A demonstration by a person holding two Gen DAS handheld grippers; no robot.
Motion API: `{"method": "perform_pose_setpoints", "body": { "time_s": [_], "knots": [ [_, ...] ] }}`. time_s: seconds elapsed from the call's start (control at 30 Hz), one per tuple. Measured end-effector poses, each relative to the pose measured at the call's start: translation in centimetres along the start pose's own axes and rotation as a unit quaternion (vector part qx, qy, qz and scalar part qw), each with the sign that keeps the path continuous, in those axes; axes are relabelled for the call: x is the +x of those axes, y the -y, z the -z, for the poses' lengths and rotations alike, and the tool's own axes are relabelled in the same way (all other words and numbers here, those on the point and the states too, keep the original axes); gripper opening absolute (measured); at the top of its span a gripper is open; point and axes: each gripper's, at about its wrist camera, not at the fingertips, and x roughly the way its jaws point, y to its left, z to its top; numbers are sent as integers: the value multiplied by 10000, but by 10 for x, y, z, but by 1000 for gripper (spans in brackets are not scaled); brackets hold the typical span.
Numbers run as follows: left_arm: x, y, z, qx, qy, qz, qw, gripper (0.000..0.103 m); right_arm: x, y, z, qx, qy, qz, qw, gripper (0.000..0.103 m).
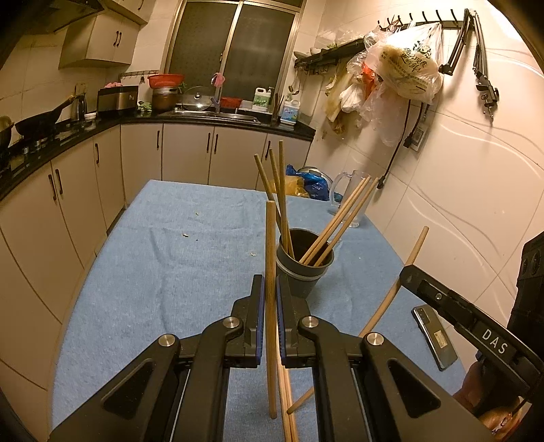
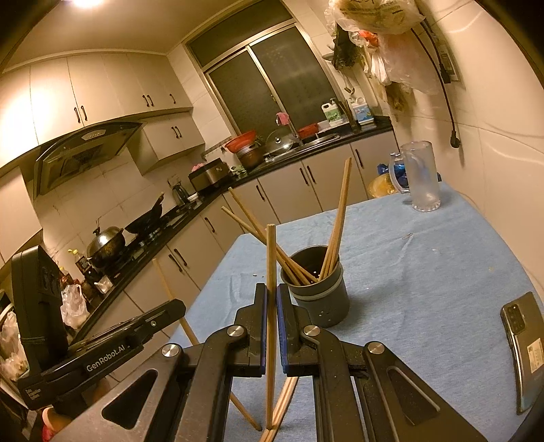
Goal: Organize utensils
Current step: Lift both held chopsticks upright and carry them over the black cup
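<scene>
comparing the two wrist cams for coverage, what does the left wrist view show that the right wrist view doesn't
Only the left wrist view shows the hook rail on the wall and the folding arm hanging from it.

Only the right wrist view shows the range hood and the lidded pot on the stove.

Both show the dark cup of chopsticks, the blue cloth, the phone, the clear pitcher, and each gripper, left and right, shut on a chopstick.

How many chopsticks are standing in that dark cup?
5: three lean left in the cup, two lean right. Outside it, each gripper holds one more, left gripper and right gripper, and others lie on the table, partly hidden.
</scene>
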Motion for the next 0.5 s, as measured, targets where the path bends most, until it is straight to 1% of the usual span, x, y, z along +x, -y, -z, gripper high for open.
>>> {"method": "perform_pose_setpoints", "body": {
  "time_s": [0.5],
  "knots": [
    [0,2,-1,28,1,-1,10000,6,-7,10,-3,97,109,42,9999,6]
  ]
}}
